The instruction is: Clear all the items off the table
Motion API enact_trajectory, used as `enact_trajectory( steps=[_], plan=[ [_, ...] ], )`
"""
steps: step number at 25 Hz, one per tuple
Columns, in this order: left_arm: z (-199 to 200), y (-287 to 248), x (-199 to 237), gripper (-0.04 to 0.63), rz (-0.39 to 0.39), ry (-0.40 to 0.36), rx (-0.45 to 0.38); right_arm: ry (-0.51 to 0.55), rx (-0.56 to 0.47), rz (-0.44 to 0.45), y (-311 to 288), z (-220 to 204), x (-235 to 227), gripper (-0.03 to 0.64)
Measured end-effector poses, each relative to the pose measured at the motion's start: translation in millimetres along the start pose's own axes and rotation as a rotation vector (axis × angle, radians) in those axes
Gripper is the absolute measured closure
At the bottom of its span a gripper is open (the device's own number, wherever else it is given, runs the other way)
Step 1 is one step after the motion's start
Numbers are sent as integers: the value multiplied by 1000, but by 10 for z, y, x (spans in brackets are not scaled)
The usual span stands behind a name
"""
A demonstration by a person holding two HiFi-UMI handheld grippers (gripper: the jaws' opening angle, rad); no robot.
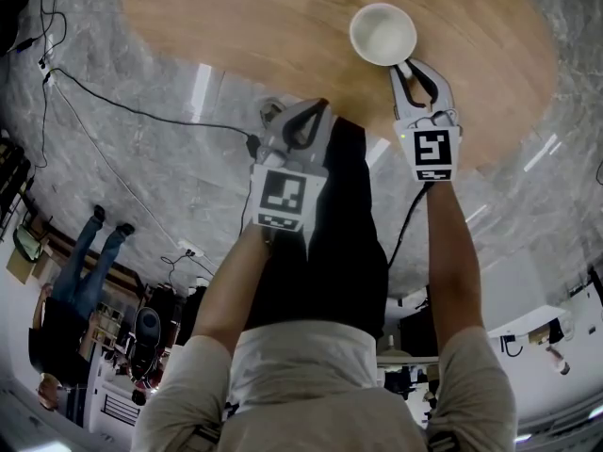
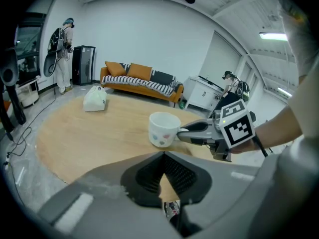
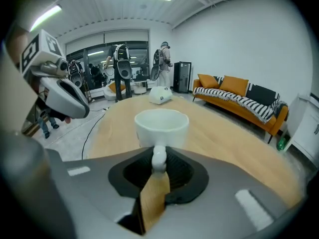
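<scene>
A white cup with small coloured marks on its side stands upright on the round wooden table near its edge. My right gripper is shut on the cup's handle, which sits between the pads. In the left gripper view the right gripper reaches the cup from the right. My left gripper hovers at the table's near edge, left of the cup, with its jaws together and nothing between them. A white bag-like packet lies at the table's far side.
An orange sofa with a striped throw stands beyond the table. Cables run over the marble floor. A person stands off to the left, and others with equipment stand by the far wall.
</scene>
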State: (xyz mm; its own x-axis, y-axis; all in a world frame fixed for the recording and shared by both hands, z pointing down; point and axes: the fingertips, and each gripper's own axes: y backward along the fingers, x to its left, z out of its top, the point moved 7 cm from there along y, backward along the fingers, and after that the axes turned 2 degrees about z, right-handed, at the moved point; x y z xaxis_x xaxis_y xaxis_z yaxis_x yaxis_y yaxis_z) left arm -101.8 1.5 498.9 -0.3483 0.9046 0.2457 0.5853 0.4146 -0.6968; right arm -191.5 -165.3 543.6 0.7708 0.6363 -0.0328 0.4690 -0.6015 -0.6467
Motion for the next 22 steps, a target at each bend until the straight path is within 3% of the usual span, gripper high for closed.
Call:
enact_trajectory(
  steps=[14, 22],
  plan=[
    [-20, 37, 340, 574, 37, -60, -26, -19, -103, -17, 78, 190, 224, 552],
    [112, -215, 370, 574, 10, -209, -87, -20, -94, -25, 117, 189, 331, 568]
  ],
)
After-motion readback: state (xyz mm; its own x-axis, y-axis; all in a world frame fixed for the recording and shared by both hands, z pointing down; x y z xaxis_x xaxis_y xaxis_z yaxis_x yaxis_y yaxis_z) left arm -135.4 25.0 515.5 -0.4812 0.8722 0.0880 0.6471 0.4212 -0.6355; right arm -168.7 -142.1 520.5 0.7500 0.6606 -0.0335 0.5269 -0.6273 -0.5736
